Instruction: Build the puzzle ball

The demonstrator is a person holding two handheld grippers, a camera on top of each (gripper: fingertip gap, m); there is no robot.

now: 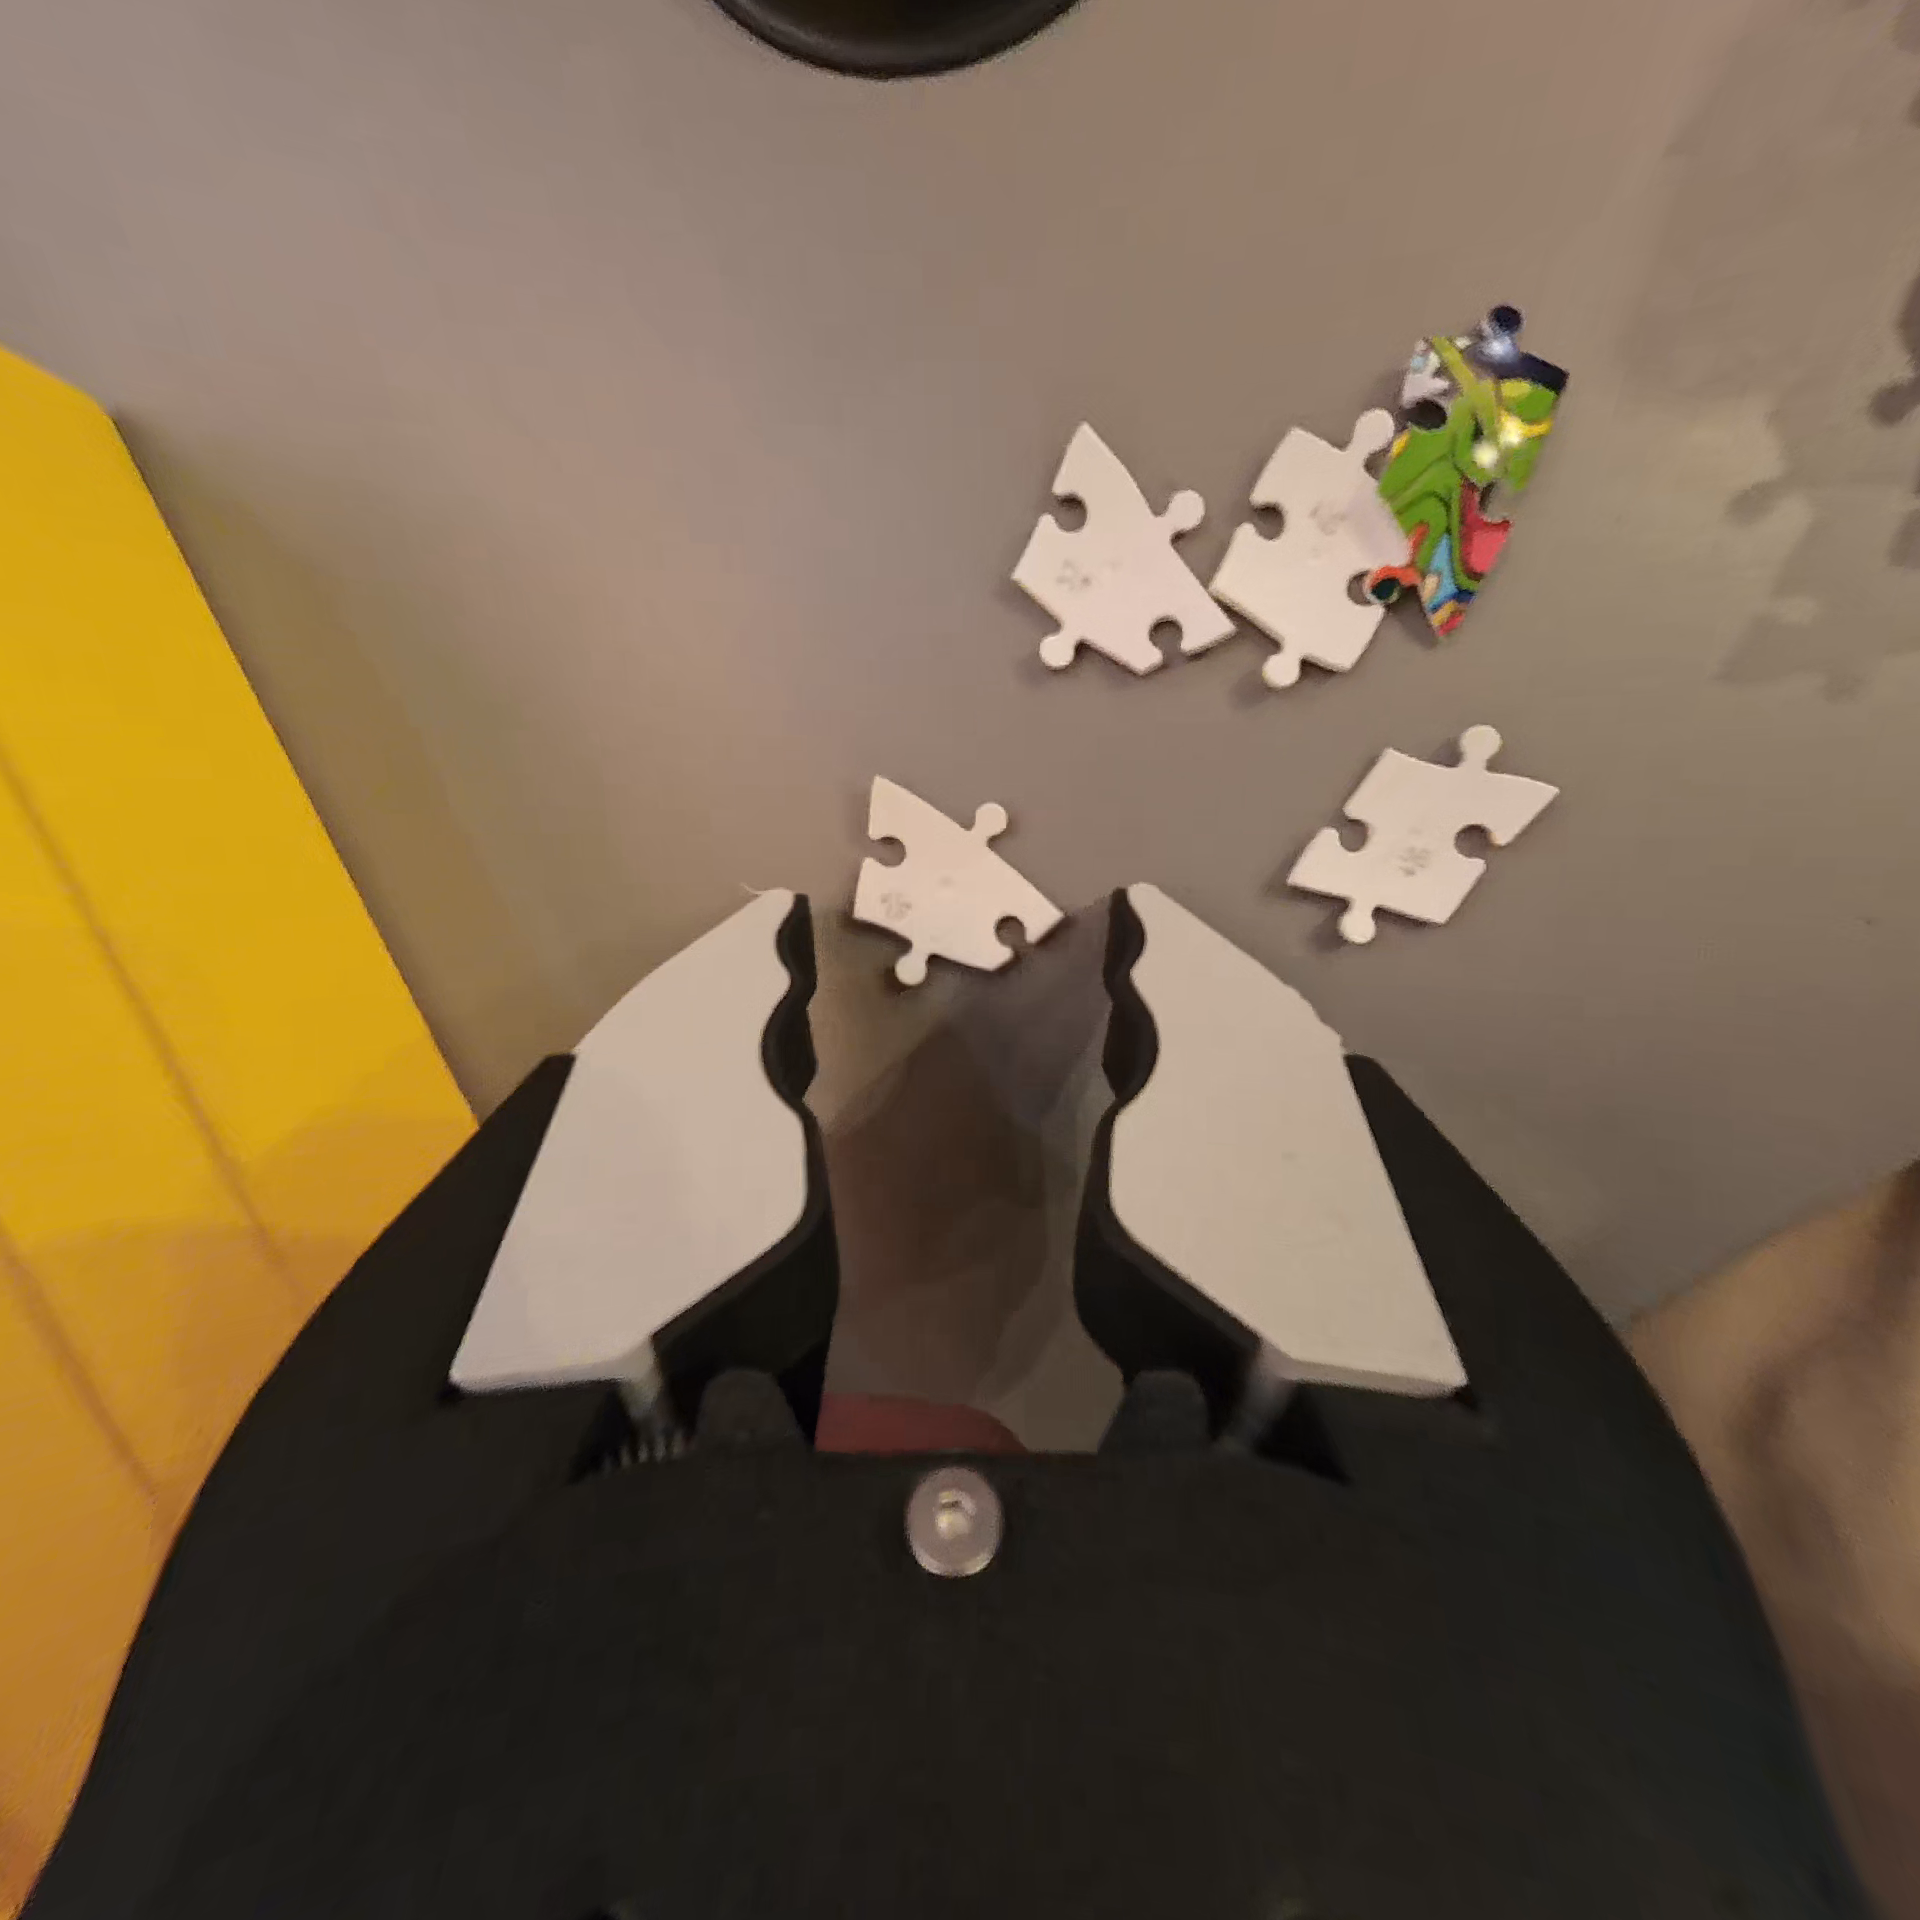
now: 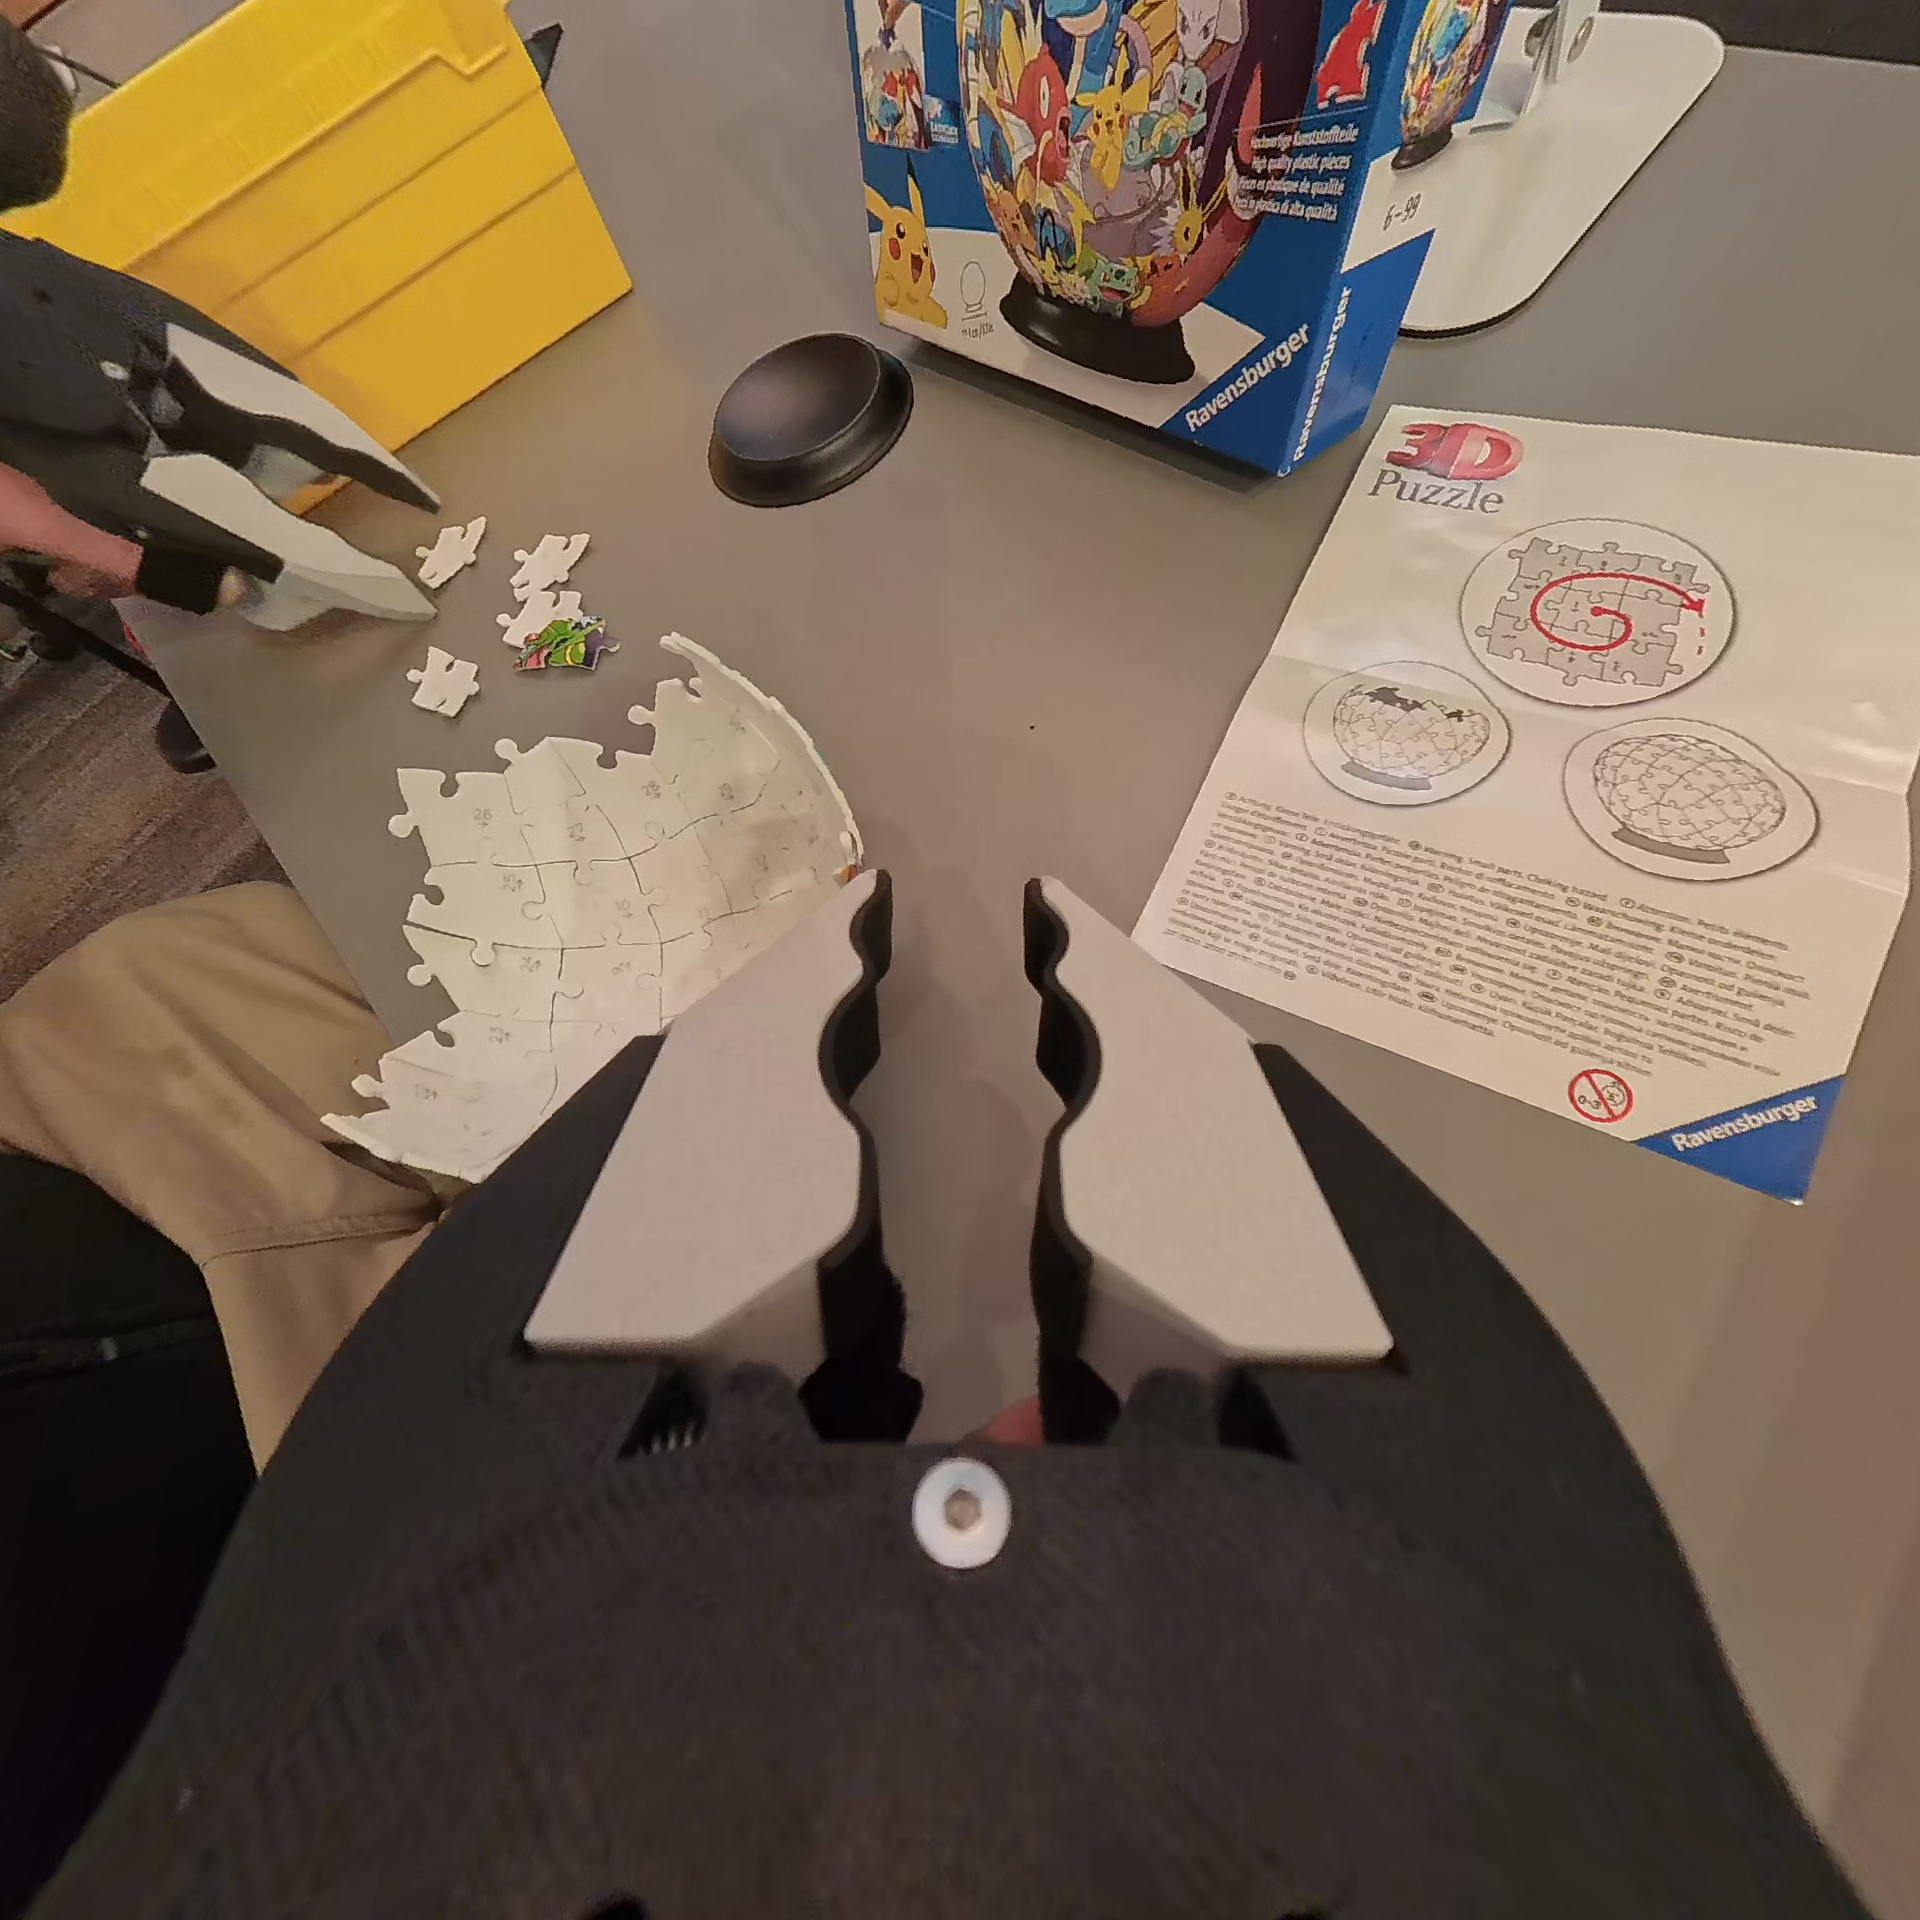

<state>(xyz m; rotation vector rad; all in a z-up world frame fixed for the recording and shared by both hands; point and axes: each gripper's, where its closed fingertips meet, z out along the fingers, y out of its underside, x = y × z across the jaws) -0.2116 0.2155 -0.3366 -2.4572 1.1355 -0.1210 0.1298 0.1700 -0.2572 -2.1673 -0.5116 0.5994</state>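
hovering left tool (image 1: 956, 914) over, seemingly, white piece (image 1: 951, 888)

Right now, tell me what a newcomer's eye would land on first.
The curved white shell of joined puzzle pieces lying near the table's front edge, left of the right gripper. Behind it stands the bright blue cartoon-printed puzzle box. The left gripper, jaws open, hovers at five loose pieces, one colourful green piece face up.

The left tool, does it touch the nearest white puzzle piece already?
Apart. In the left wrist view the left tool is open, and the nearest white puzzle piece lies flat on the grey table, just beyond its tips, clear of both fingers.
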